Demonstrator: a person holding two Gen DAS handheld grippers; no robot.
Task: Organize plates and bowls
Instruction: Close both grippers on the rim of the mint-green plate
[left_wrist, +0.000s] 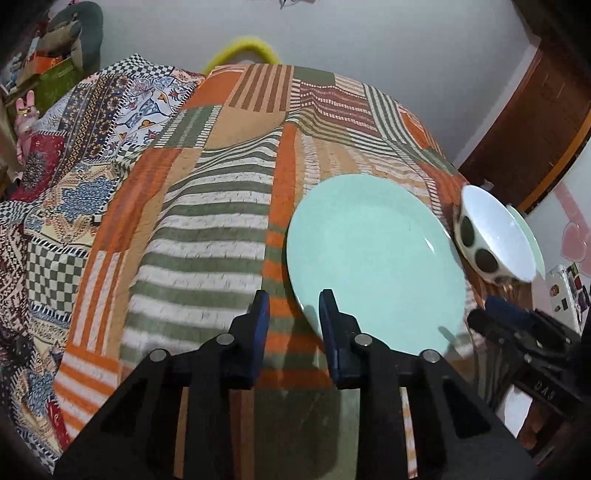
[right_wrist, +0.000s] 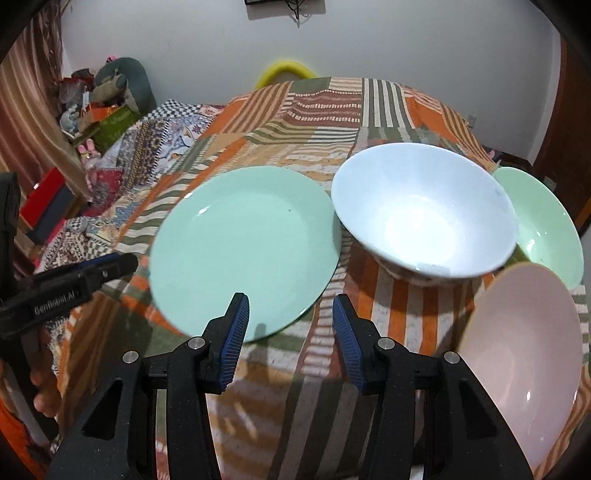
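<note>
Fingers of both grippers spread, empty. Large mint plate (right_wrist: 243, 251) lies flat on quilt (right_wrist: 369, 295), just ahead-left of right gripper (right_wrist: 290, 332); left gripper (left_wrist: 293, 325) at its near rim, probably nearer. White bowl (right_wrist: 424, 210) ahead-right.

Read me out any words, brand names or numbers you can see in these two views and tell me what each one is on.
"GenRobot.AI", last letters blurred: on the side of the left gripper, seen from the right wrist view.
Embossed characters on the right gripper body, seen from the left wrist view: unreadable.
Stickers on the white item at the right edge: too small to read.
Plates and bowls: no text.
</note>
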